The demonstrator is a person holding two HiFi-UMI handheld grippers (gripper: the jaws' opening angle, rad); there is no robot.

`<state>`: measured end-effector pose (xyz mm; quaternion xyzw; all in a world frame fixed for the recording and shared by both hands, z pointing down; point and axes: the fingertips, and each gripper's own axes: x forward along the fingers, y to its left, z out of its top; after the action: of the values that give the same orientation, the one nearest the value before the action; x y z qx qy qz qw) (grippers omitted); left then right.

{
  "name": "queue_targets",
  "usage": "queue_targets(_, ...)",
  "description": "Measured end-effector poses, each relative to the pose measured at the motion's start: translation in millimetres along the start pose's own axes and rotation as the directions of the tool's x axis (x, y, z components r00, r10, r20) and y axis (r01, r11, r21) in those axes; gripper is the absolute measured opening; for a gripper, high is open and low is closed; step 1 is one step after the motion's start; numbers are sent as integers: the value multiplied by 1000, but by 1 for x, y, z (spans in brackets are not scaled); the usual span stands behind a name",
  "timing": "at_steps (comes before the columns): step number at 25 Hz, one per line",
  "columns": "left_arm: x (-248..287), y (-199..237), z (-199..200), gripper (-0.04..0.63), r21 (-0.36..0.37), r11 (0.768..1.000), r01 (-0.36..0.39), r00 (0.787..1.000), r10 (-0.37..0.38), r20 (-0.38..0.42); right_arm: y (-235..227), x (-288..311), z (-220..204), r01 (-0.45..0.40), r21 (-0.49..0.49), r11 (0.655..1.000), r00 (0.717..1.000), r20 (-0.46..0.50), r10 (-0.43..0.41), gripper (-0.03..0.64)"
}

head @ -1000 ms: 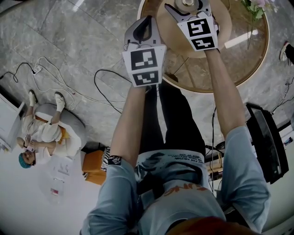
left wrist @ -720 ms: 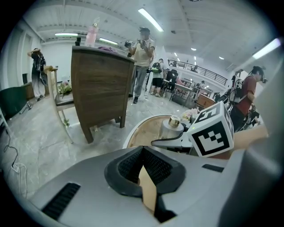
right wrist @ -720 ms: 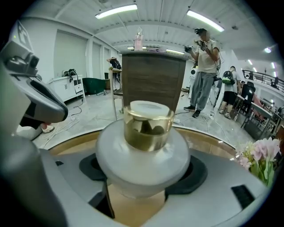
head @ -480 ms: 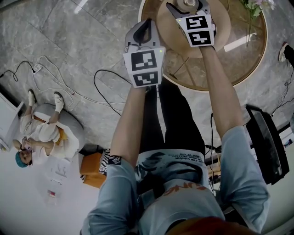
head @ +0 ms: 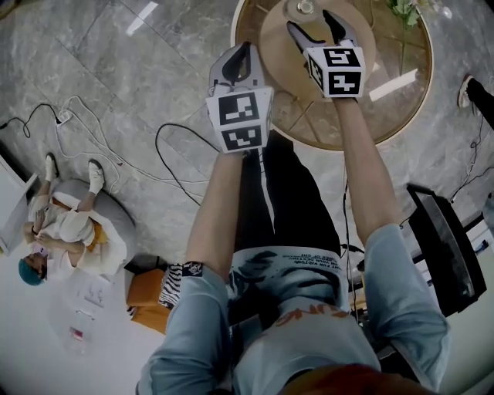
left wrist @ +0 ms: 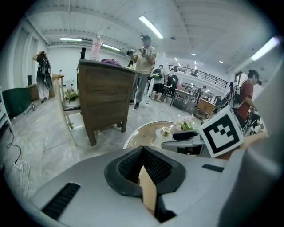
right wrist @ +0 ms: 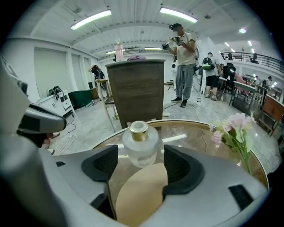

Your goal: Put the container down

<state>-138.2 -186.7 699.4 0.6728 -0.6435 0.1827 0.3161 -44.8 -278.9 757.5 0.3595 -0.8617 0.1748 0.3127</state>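
The container (right wrist: 139,144), a frosted glass bottle with a gold cap, stands upright on a round wooden disc (right wrist: 137,195) on the glass table. My right gripper (right wrist: 141,167) sits just behind it. Its jaws are closing but still wide, with a gap on each side of the bottle and no pad touching it. In the head view the container (head: 303,8) is at the top edge, just beyond the right gripper (head: 315,27). My left gripper (head: 241,52) hovers at the table's left rim with nothing in it. Its pads (left wrist: 153,166) meet at the tip.
Pink flowers (right wrist: 235,128) stand on the round glass table (head: 401,116) to the right of the bottle. A wooden cabinet (right wrist: 137,88) and a standing person (right wrist: 182,57) are beyond. Cables (head: 116,146), a seated person (head: 69,231) and black equipment (head: 444,239) are on the floor.
The right gripper has drawn back toward me, off the bottle that stood between its fingers. The bottle stays on the disc. The left gripper has hardly moved.
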Motion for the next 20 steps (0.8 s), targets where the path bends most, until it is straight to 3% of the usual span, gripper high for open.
queue_targets(7, -57, -36, 33, 25, -7, 1000, 1, 1000, -1, 19, 8, -104, 10, -8, 133, 991, 999, 48, 1, 177)
queue_targets(12, -105, -63, 69, 26, 20, 1000, -15, 999, 14, 49, -9, -185, 48, 40, 152, 988, 989, 137, -61, 18)
queue_targets(20, -180, -99, 123, 26, 23, 1000, -17, 992, 14, 125, 1, -277, 118, 2, 234, 972, 962, 264, -65, 11)
